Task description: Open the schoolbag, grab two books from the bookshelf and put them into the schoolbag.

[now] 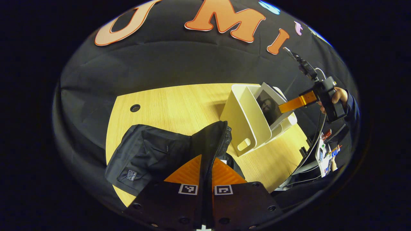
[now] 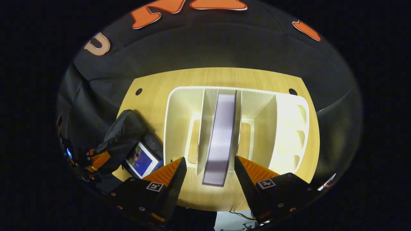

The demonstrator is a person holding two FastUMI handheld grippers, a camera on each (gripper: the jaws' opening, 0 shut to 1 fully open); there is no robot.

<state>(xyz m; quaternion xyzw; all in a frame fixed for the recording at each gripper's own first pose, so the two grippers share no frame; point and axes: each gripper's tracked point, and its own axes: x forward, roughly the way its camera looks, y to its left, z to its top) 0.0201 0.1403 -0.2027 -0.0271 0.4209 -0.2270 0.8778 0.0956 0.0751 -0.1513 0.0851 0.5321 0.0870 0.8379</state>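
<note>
My left tool (image 1: pixel 205 166) is pinched on the upright black flap of the schoolbag (image 1: pixel 154 154), both fingers pressing the zipper edge between them. The bag lies slumped on the pale wood worktop (image 1: pixel 179 102), its bulk spreading off to the left of the flap, a small label patch on its lower corner. Further right stands the white bookshelf (image 1: pixel 244 122), and beyond it I see the right tool with a hand (image 1: pixel 340 96) holding it, its fingers reaching at a book (image 1: pixel 268 107) that leans in the shelf.

In the right gripper view my right tool (image 2: pixel 210 170) is spread wide, one finger on either side of that book's (image 2: pixel 221 134) near end, with a clear gap on both sides. The book stands on edge in a middle slot of the bookshelf (image 2: pixel 289 128), its long axis running straight away from me towards the black cloth wall. To the left the schoolbag (image 2: pixel 123 134) is open with another book (image 2: pixel 143 160) in its mouth; its cover is too small to make out. I think the left tool sits beside it, though that corner is dark and cut off.
</note>
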